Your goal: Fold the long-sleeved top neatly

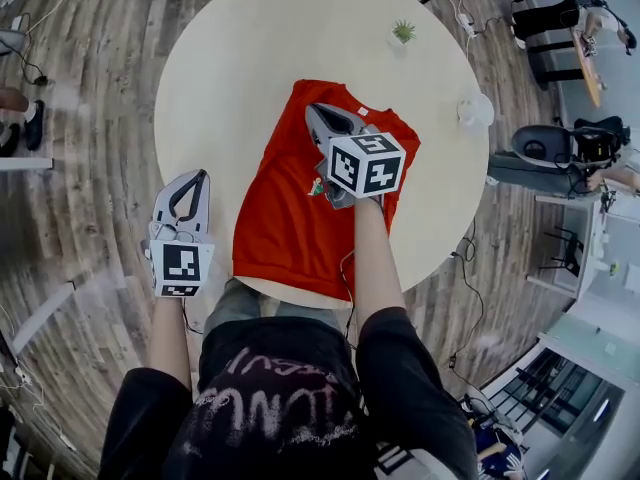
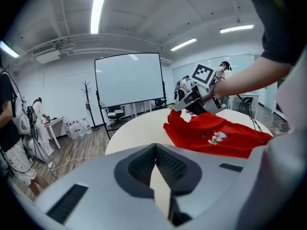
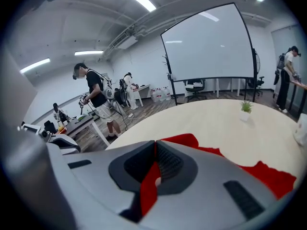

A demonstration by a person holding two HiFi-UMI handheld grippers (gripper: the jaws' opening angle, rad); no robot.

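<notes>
Round table (image 1: 230,88) has the red top (image 1: 285,218) spread on its near side, hem hanging over the near edge. Right gripper (image 1: 313,114) is clamped on a pinch of fabric at the far left corner. Looks like a fold starting, so next it needs carrying over and laying flat. Left gripper (image 1: 199,176) is closed on nothing, off the table's near left.

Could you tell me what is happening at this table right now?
A person is folding a red top on the round table with two handheld grippers. The right gripper is shut on the top's fabric near its far end. The left gripper is shut and empty, beside the table's left edge.
</notes>
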